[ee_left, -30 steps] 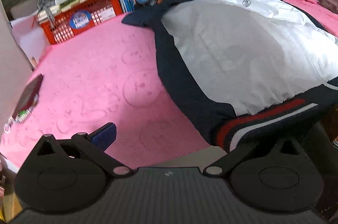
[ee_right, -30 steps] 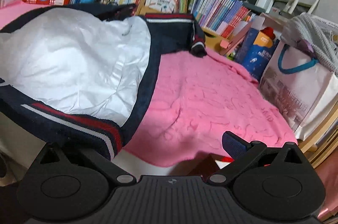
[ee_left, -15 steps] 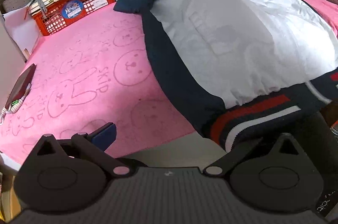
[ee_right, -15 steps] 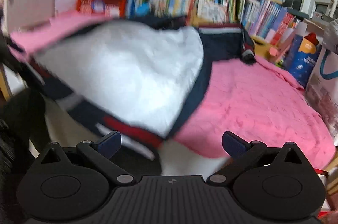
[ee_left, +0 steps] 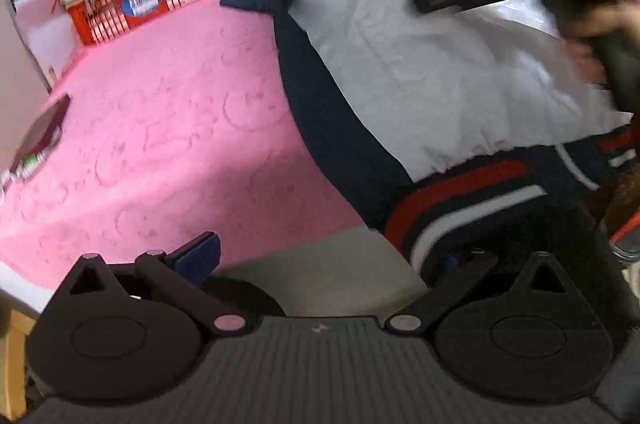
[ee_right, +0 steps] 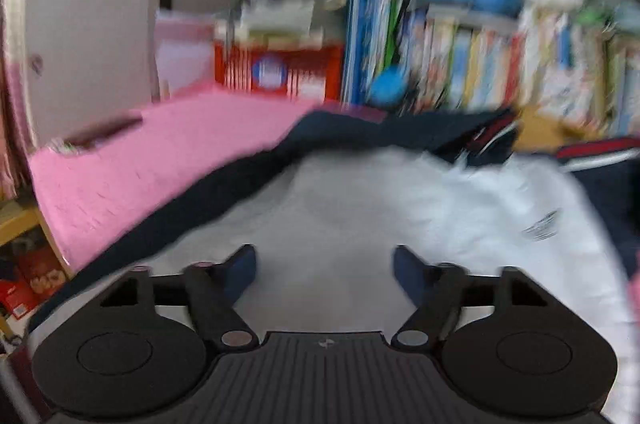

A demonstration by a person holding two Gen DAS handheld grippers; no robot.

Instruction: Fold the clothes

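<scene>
Left wrist view shows the left tool [ee_left: 324, 256] spread wide, its right finger tucked at the striped hem of the jacket [ee_left: 440, 71], which lies spread, white lining up, on the pink blanket [ee_left: 160, 127] ahead. The right tool [ee_right: 324, 264], likewise released, hangs over the lining directly ahead, probably lining up a grab for folding.

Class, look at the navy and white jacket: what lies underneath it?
The navy and white jacket with striped hem lies on a pink embossed blanket, which shows beside it. Whatever is beneath the jacket's middle, or under the blanket, is covered.
</scene>
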